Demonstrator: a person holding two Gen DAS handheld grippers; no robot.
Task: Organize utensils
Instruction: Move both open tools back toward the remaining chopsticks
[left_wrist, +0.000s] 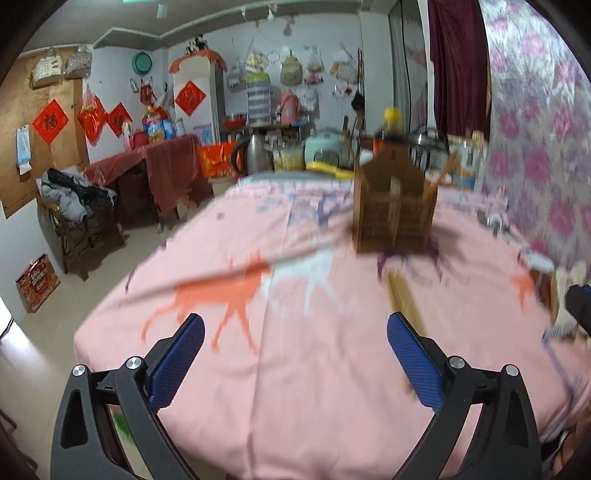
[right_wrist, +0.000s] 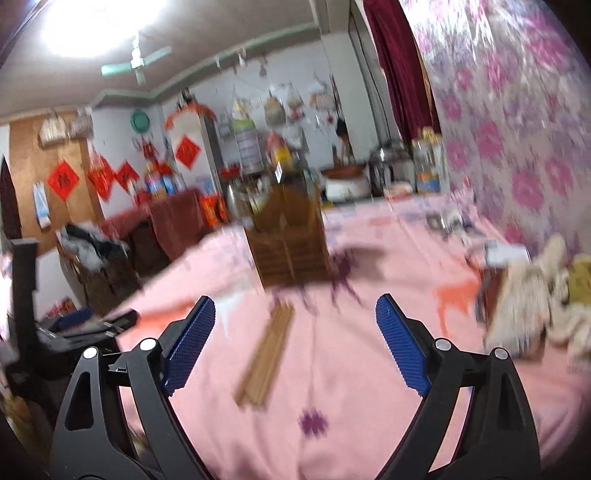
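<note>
A bundle of wooden chopsticks (right_wrist: 267, 354) lies flat on the pink tablecloth (right_wrist: 351, 369), in the space ahead of my right gripper (right_wrist: 295, 314), which is open with nothing between its blue pads. Beyond the bundle stands a brown wooden utensil holder (right_wrist: 291, 240) with dividers. In the left wrist view the same holder (left_wrist: 393, 206) stands ahead to the right, and the chopsticks (left_wrist: 404, 299) lie just past the right fingertip. My left gripper (left_wrist: 295, 326) is open and empty above the cloth. Both views are blurred.
A crumpled beige cloth and a small box (right_wrist: 528, 295) lie at the table's right side by the flowered wall. Kettle (left_wrist: 255, 153), bottles and pots crowd the far edge. The other gripper (right_wrist: 92, 325) shows at the left in the right wrist view.
</note>
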